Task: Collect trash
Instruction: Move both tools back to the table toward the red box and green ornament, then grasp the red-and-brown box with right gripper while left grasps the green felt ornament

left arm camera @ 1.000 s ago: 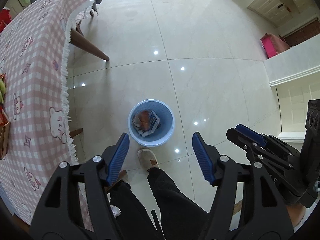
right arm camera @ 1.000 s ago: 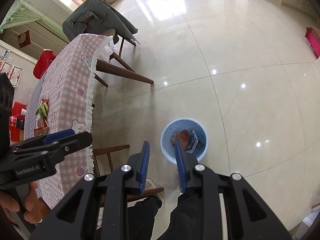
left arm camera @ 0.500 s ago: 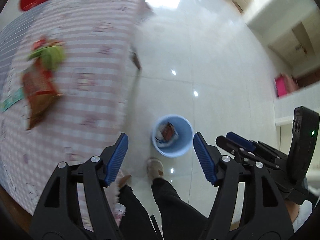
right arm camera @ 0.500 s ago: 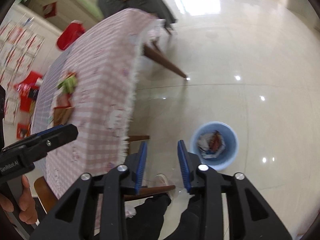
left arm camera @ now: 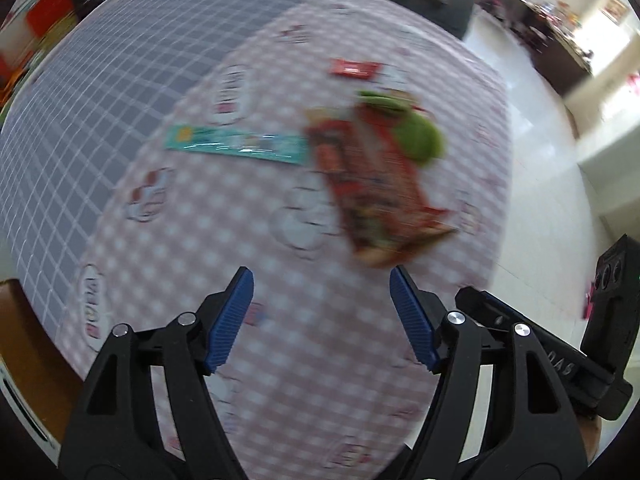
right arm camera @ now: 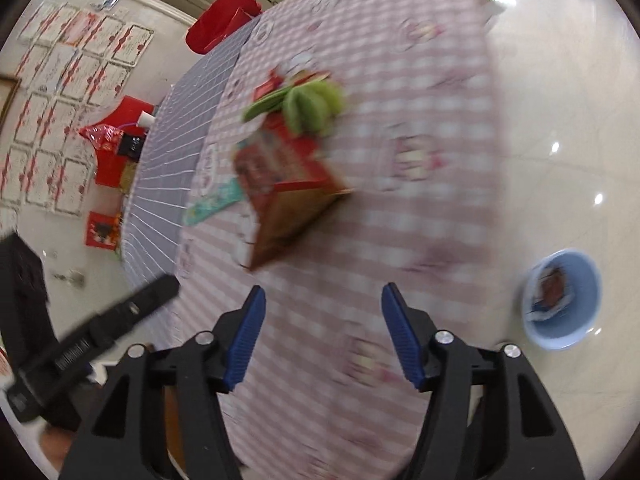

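Ahead of the left gripper and slightly to its right, a red snack packet lies on the pink checked tabletop, its long axis running away from the released, empty jaws. Beside it the right gripper is opening, nothing between its jaws; the same packet lies ahead and slightly left, about equally near. A blue bin stands on the floor to its right.

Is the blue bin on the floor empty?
No. The blue bin already has crumpled wrappers lying inside it, seen from the right wrist view.
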The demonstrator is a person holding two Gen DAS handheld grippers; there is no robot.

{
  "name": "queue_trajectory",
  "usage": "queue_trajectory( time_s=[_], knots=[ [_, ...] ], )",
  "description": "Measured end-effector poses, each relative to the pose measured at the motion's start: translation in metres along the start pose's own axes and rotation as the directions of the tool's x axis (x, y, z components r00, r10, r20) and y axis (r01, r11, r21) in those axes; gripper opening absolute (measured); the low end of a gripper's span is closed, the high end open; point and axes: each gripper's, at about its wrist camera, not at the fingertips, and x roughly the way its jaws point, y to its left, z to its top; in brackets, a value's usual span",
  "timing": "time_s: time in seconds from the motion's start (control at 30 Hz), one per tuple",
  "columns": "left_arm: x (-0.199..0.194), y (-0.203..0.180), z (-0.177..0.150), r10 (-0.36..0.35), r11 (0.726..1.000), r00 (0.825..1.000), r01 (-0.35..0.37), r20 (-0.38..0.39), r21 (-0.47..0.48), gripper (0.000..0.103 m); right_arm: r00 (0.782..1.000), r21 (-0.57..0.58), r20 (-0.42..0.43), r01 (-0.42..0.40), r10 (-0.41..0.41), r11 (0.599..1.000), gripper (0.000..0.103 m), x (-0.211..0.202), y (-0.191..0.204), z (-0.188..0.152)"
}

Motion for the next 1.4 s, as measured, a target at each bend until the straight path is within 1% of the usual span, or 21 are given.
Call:
queue_trajectory(
  time_s=[0.07, 0.23, 0.37, 0.4, 0.43, 0.47, 0.5, 0.6, 0.67, 0.77, 0.83, 0.9, 0.93, 1.0, 1.07, 1.2, 1.23, 1.3, 1.4],
  knots=[
    [0.002, 0.018, 0.005, 0.01, 1.0, 1.0, -0.01, -0.001, -0.013, 0.07, 1.0, 0.036, -0.003, -0.015, 0.016, 0.999, 0.062, 0.017, 0.015, 0.005],
    [0.013, 0.052, 0.021, 0.012, 0.999, 1.0, -0.012, -0.007, -0.044, 0.071, 1.0, 0.116, 0.02, 0.01, -0.013, 0.993, 0.065, 0.043, 0.033, 0.017],
    [0.022, 0.07, 0.036, -0.007, 0.997, 1.0, 0.006, -0.014, -0.073, 0.071, 0.994, 0.143, 0.043, 0.098, -0.105, 0.985, 0.064, 0.055, 0.036, 0.027],
    [0.023, 0.072, 0.039, -0.016, 0.997, 1.0, 0.015, -0.014, -0.076, 0.071, 0.992, 0.15, 0.052, 0.105, -0.114, 0.983, 0.054, 0.055, 0.034, 0.03],
    [0.023, 0.072, 0.043, -0.028, 0.997, 1.0, 0.027, -0.013, -0.074, 0.071, 0.991, 0.155, 0.06, 0.112, -0.122, 0.982, 0.047, 0.055, 0.033, 0.032],
    [0.024, 0.071, 0.045, -0.034, 0.997, 0.999, 0.033, -0.01, -0.068, 0.071, 0.99, 0.161, 0.064, 0.117, -0.129, 0.98, 0.034, 0.054, 0.03, 0.034],
    [0.024, 0.07, 0.048, -0.039, 0.998, 0.999, 0.039, -0.006, -0.058, 0.071, 0.99, 0.17, 0.068, 0.11, -0.123, 0.979, 0.026, 0.052, 0.027, 0.036],
    [0.021, 0.066, 0.053, -0.067, 0.997, 0.998, 0.067, 0.005, -0.046, 0.071, 0.989, 0.163, 0.083, 0.105, -0.119, 0.981, 0.012, 0.046, 0.024, 0.04],
    [0.015, 0.064, 0.056, -0.088, 0.995, 0.995, 0.09, 0.04, -0.053, 0.071, 0.99, 0.142, 0.102, 0.085, -0.1, 0.986, 0.007, 0.038, 0.025, 0.043],
    [0.007, 0.06, 0.059, -0.119, 0.991, 0.99, 0.124, 0.077, -0.052, 0.071, 0.986, 0.073, 0.15, 0.055, -0.066, 0.996, 0.005, 0.017, 0.036, 0.047],
    [0.002, 0.055, 0.061, -0.136, 0.989, 0.985, 0.142, 0.102, -0.052, 0.071, 0.981, 0.044, 0.187, 0.048, -0.055, 0.998, 0.005, 0.004, 0.043, 0.051],
    [0.0, 0.047, 0.065, -0.158, 0.985, 0.98, 0.165, 0.122, -0.056, 0.071, 0.968, 0.018, 0.243, 0.055, -0.058, 0.998, 0.005, -0.014, 0.049, 0.057],
    [0.002, 0.041, 0.068, -0.168, 0.983, 0.979, 0.174, 0.119, -0.048, 0.071, 0.955, 0.009, 0.287, 0.076, -0.076, 0.997, 0.005, -0.027, 0.05, 0.063],
    [0.011, 0.023, 0.075, -0.175, 0.984, 0.98, 0.177, 0.095, -0.01, 0.071, 0.936, 0.009, 0.333, 0.114, -0.111, 0.993, 0.005, -0.041, 0.047, 0.072],
    [0.021, 0.002, 0.081, -0.193, 0.981, 0.977, 0.191, 0.09, 0.029, 0.071, 0.915, 0.037, 0.374, 0.15, -0.153, 0.988, 0.005, -0.055, 0.033, 0.083],
    [0.046, -0.043, 0.089, -0.229, 0.97, 0.972, 0.223, 0.056, 0.095, 0.071, 0.89, 0.109, 0.405, 0.18, -0.209, 0.978, 0.005, -0.064, 0.004, 0.098],
    [0.052, -0.054, 0.09, -0.234, 0.967, 0.971, 0.228, 0.048, 0.11, 0.071, 0.887, 0.122, 0.408, 0.184, -0.218, 0.975, 0.005, -0.065, -0.002, 0.1],
    [0.067, -0.077, 0.093, -0.235, 0.962, 0.971, 0.228, 0.033, 0.148, 0.071, 0.887, 0.158, 0.405, 0.172, -0.223, 0.972, 0.005, -0.068, -0.017, 0.102],
    [0.086, -0.097, 0.097, -0.224, 0.959, 0.974, 0.218, 0.017, 0.18, 0.071, 0.885, 0.192, 0.407, 0.158, -0.225, 0.969, 0.005, -0.071, -0.035, 0.102]
  ],
)
